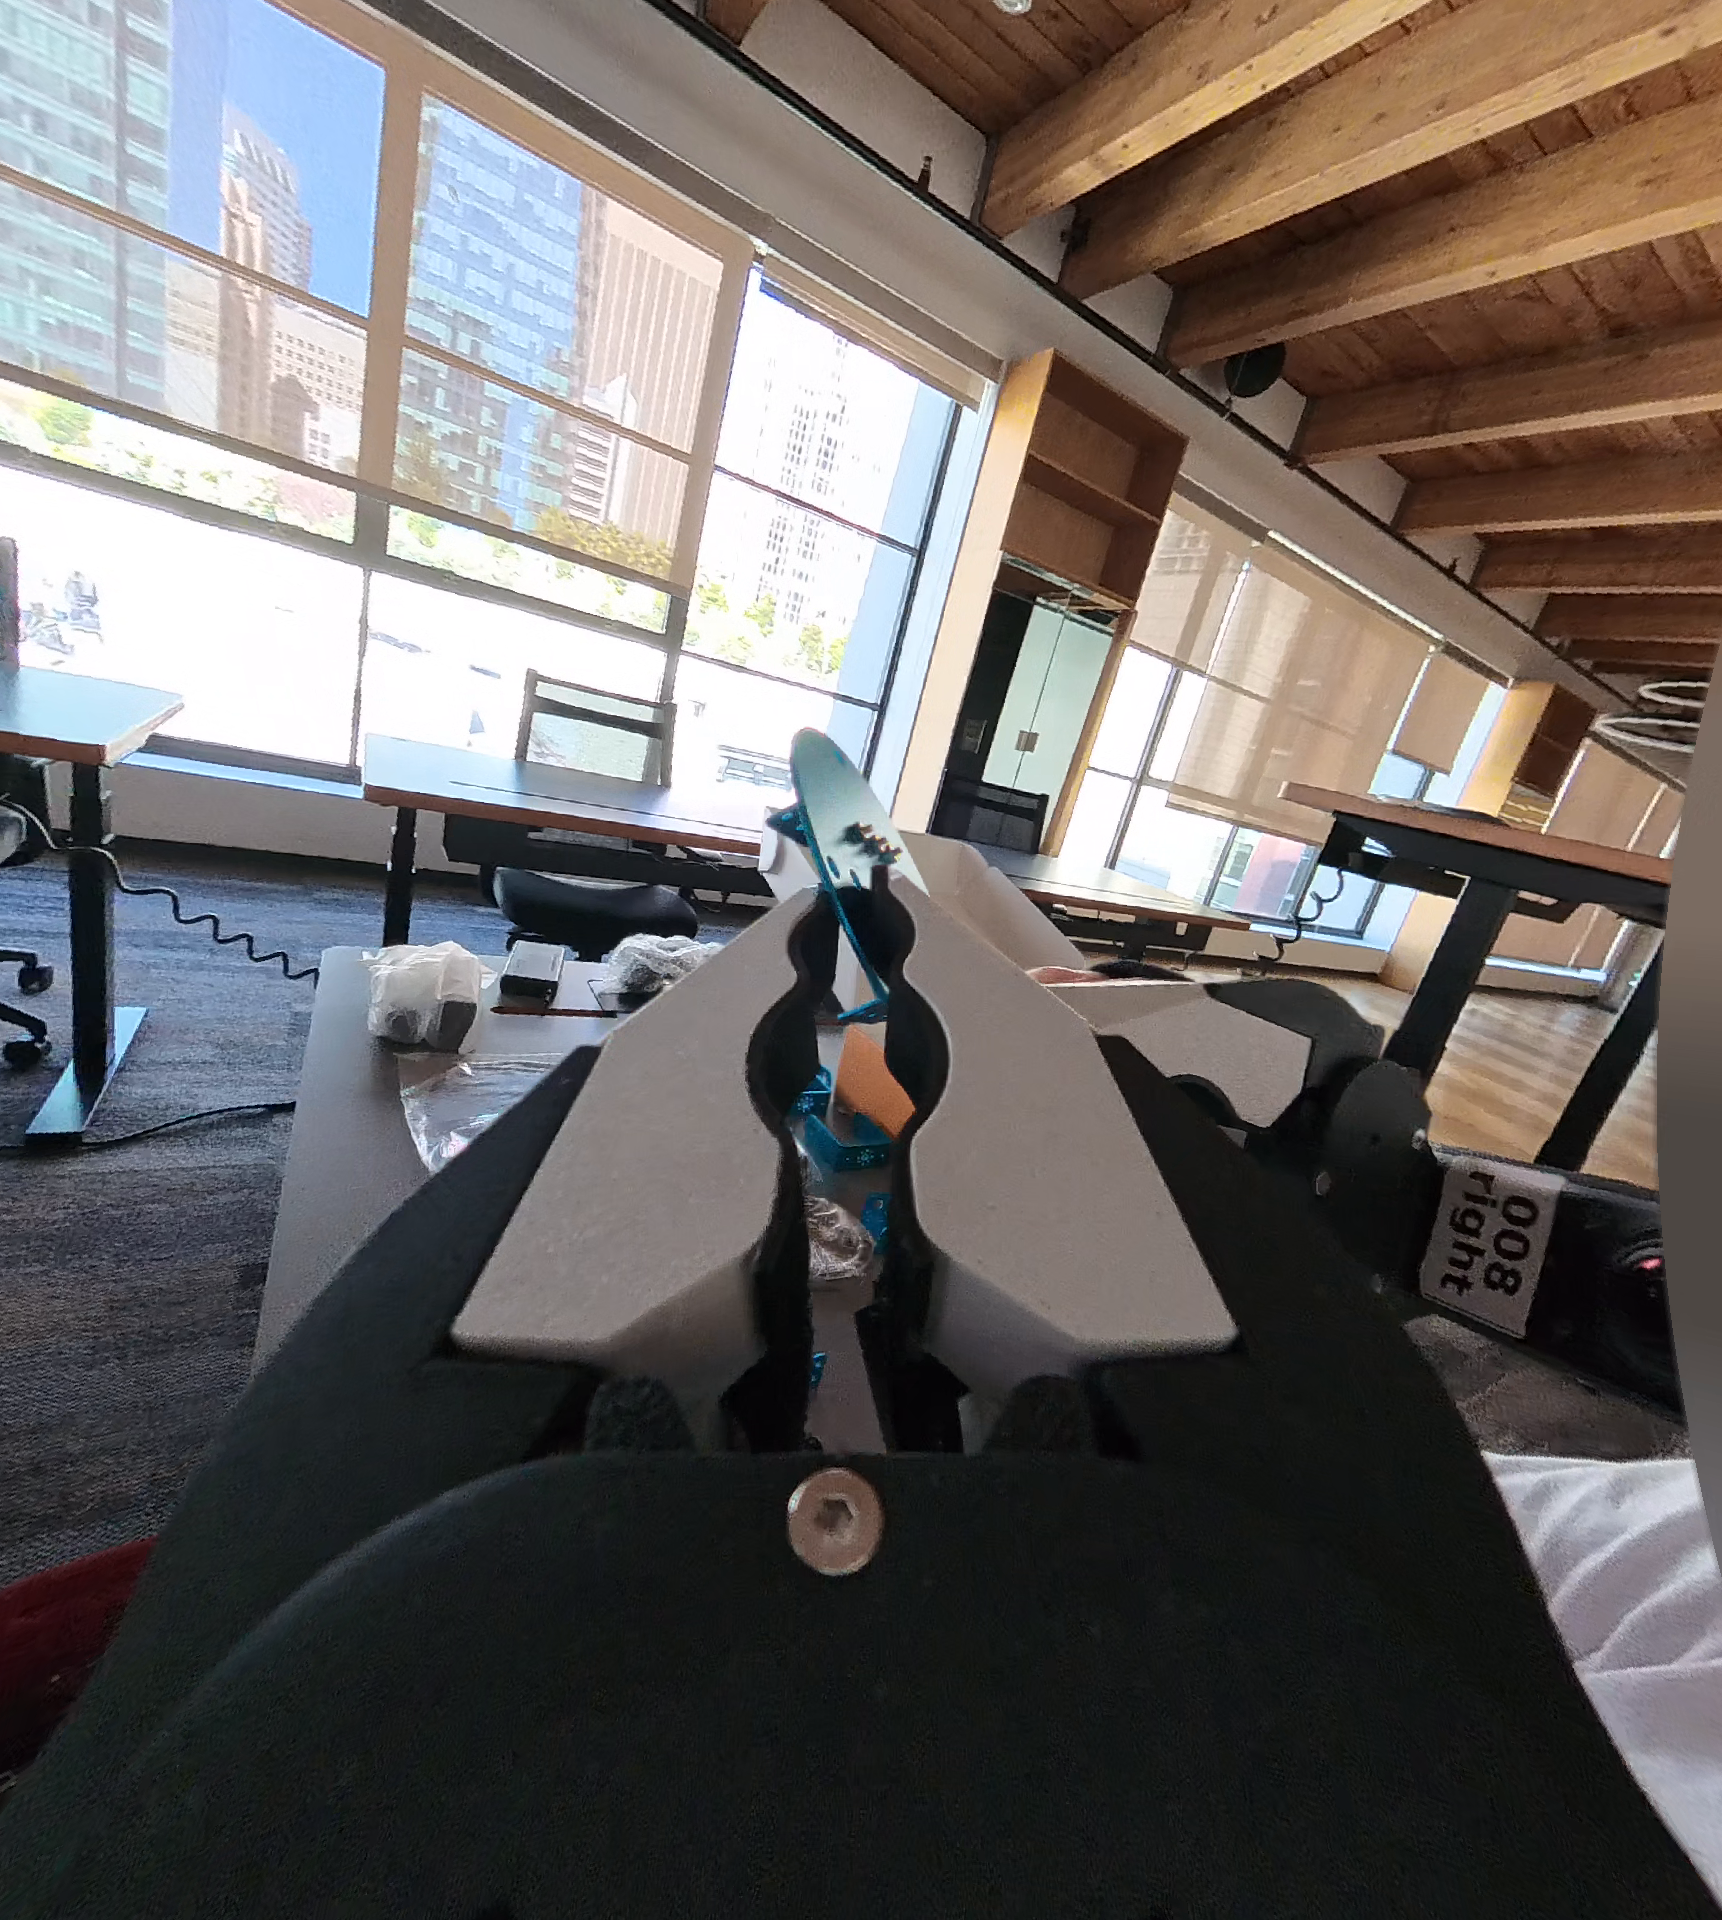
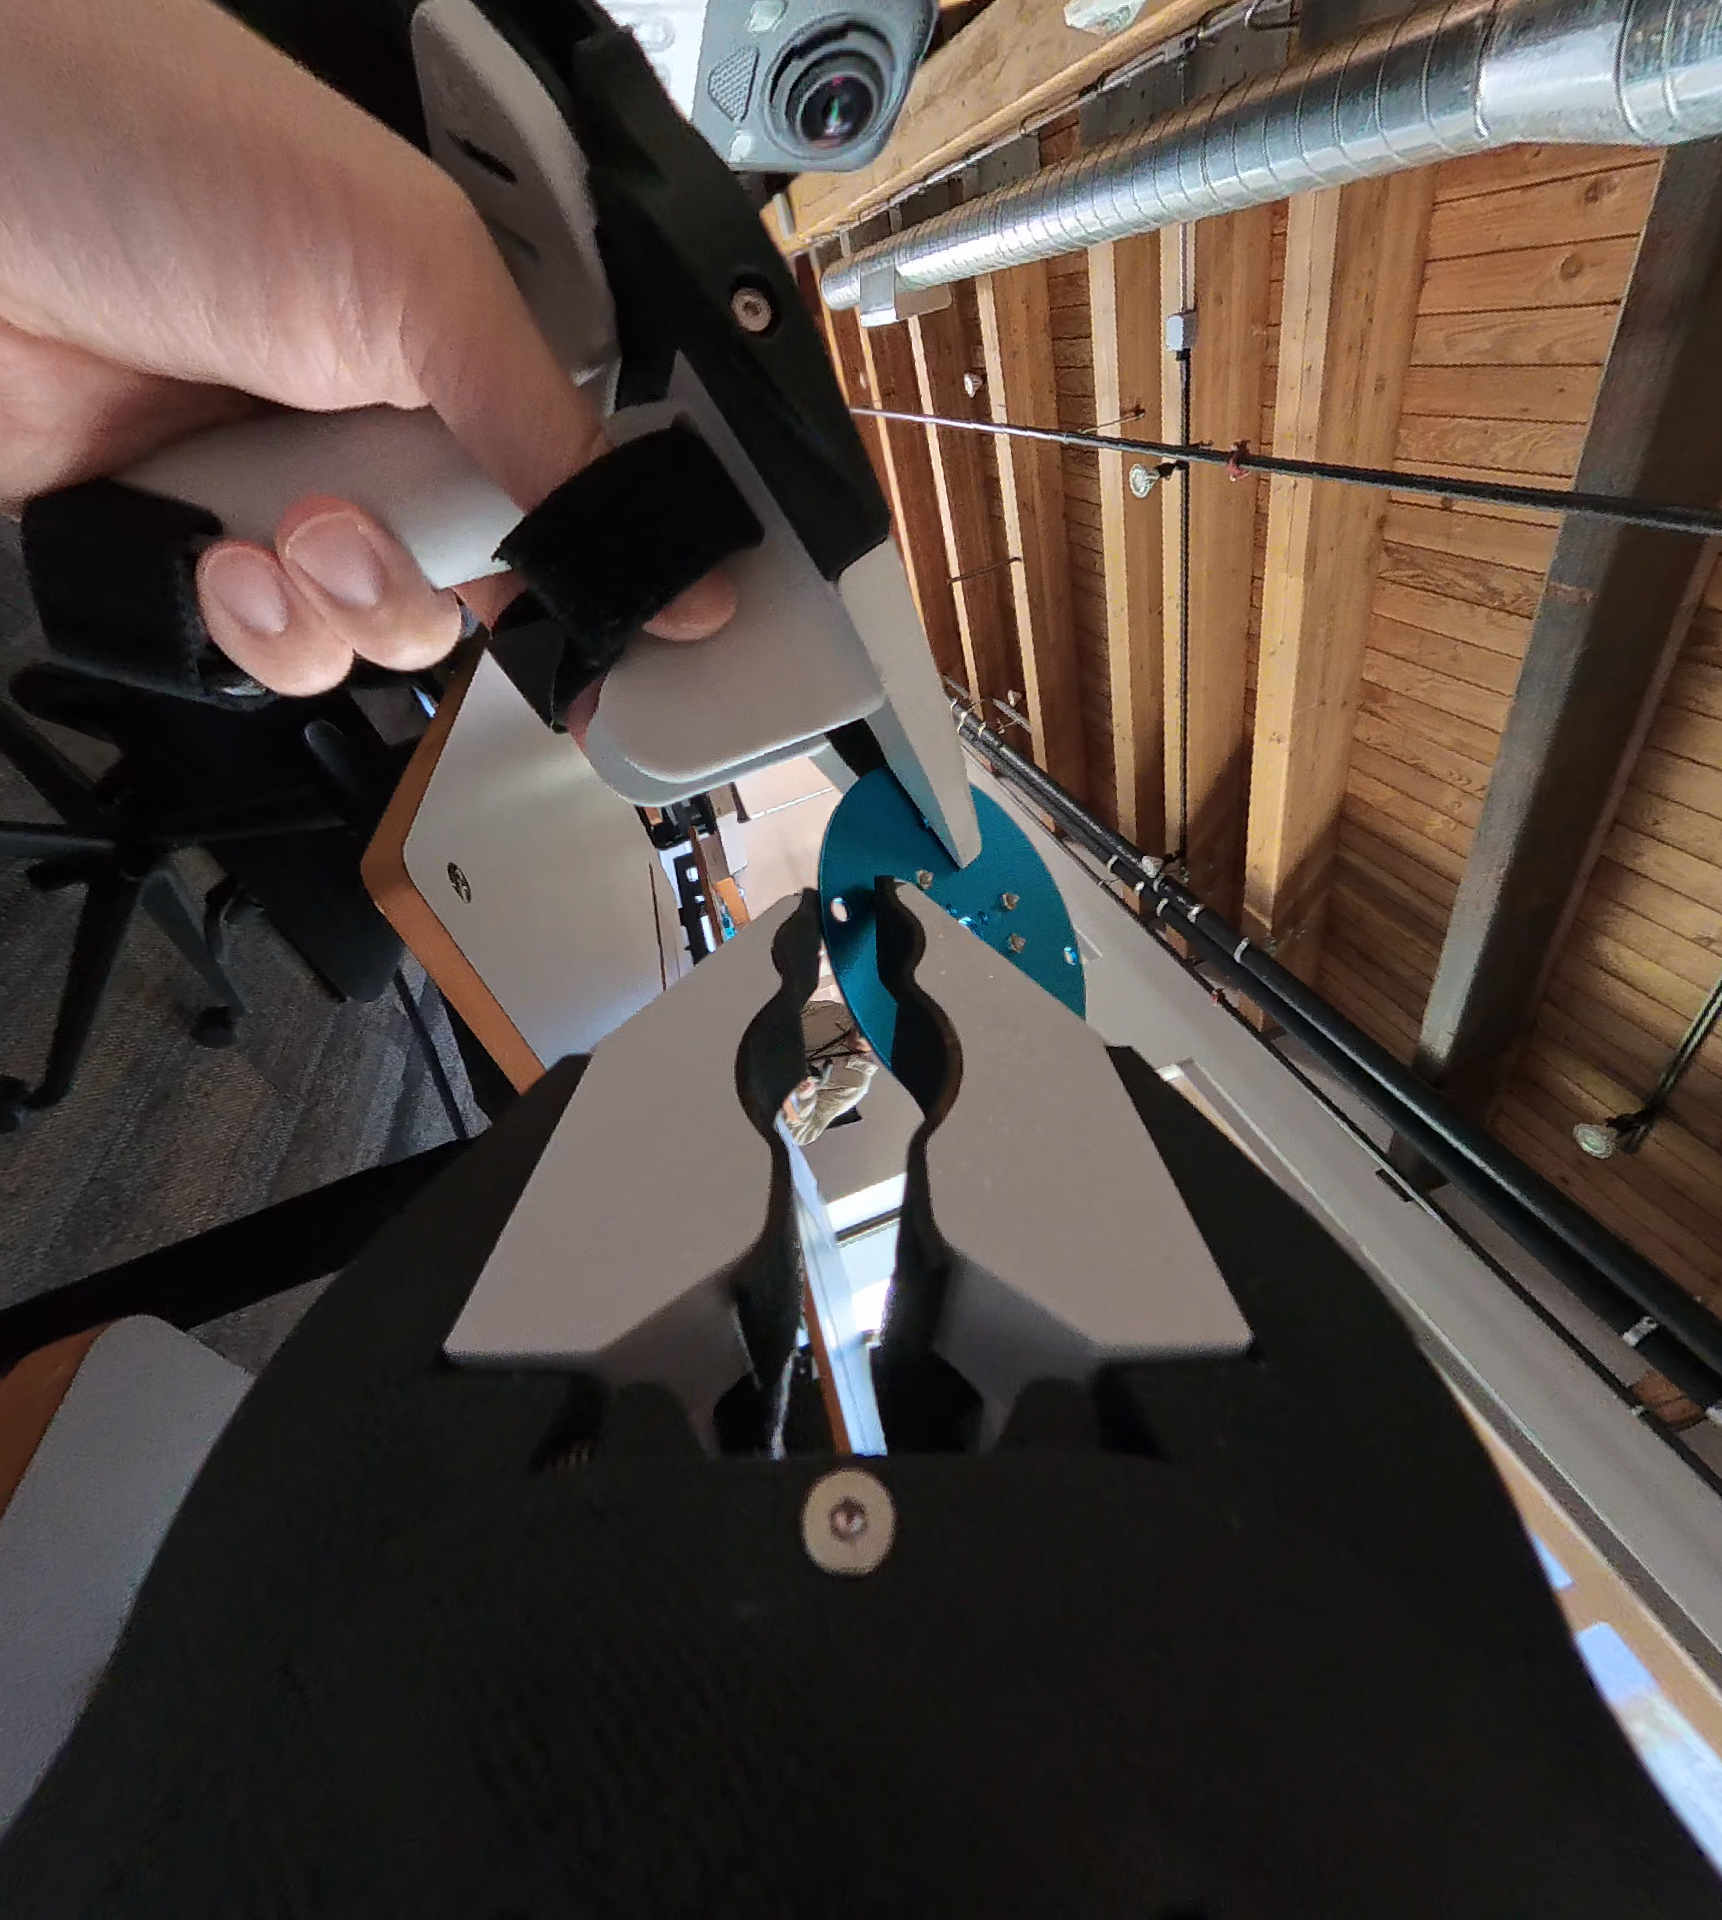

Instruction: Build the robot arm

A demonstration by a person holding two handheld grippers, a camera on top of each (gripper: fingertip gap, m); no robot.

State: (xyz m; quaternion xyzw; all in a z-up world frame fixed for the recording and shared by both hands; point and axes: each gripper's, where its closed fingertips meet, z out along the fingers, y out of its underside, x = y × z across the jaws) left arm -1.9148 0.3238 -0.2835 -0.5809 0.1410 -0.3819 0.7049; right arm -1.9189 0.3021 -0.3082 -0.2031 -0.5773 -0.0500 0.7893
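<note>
A round blue metal disc (image 1: 829,792) with small screws and blue brackets is held up in the air. My left gripper (image 1: 851,896) is shut on its lower part, and the disc stands nearly edge-on between the pads. In the right wrist view the disc (image 2: 992,914) shows more of its face. My right gripper (image 2: 851,900) is closed to a narrow gap on the disc's near edge. The left gripper's white finger (image 2: 924,769), held by a hand (image 2: 213,312), presses on the disc from above. The right gripper's body (image 1: 1376,1132) lies to the right.
Below is a low grey table (image 1: 337,1143) with plastic bags (image 1: 421,987), a black box (image 1: 533,966), loose blue parts (image 1: 836,1132) and an orange piece (image 1: 872,1081). Desks (image 1: 566,800) and office chairs (image 1: 587,904) stand by the windows. A white cloth (image 1: 1626,1621) lies at lower right. Only a small space, under 4 cm, lies between the two pairs of fingers.
</note>
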